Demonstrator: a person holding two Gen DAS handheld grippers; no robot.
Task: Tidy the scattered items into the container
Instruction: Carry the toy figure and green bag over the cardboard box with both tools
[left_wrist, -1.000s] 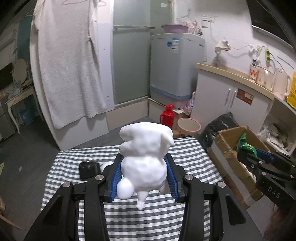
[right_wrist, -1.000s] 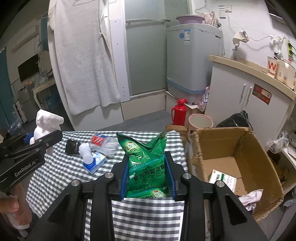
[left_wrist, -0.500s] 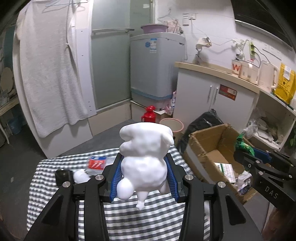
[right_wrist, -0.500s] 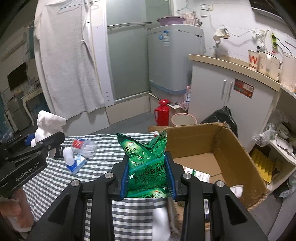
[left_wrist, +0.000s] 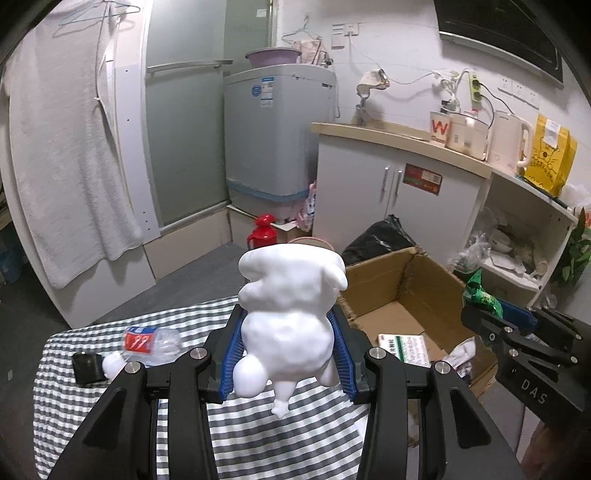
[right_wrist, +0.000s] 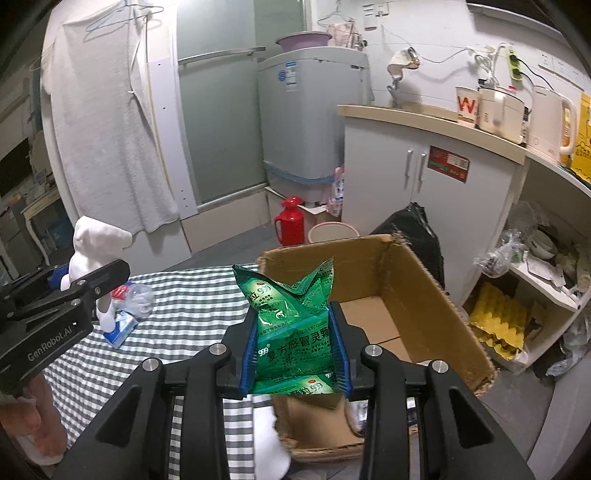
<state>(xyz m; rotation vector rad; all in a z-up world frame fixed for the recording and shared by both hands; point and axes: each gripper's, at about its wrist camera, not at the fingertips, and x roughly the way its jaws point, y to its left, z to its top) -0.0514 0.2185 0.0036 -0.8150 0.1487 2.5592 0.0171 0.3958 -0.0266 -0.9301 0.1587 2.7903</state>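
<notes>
Clamping lumpy white figurine (left_wrist: 286, 325): left hand-held gripper (left_wrist: 286, 354); right hand-held gripper (right_wrist: 295, 354) pinching crinkly green packet (right_wrist: 291, 317).

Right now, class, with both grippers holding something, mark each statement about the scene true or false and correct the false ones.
1. The left gripper holds a white figurine. True.
2. The right gripper holds a red flask. False: its fingers clamp a green packet; the red flask stands on the floor.
3. The cardboard box is empty. False: a green-and-white carton lies inside.
4. A crushed plastic bottle lies on the striped cloth. True.
</notes>
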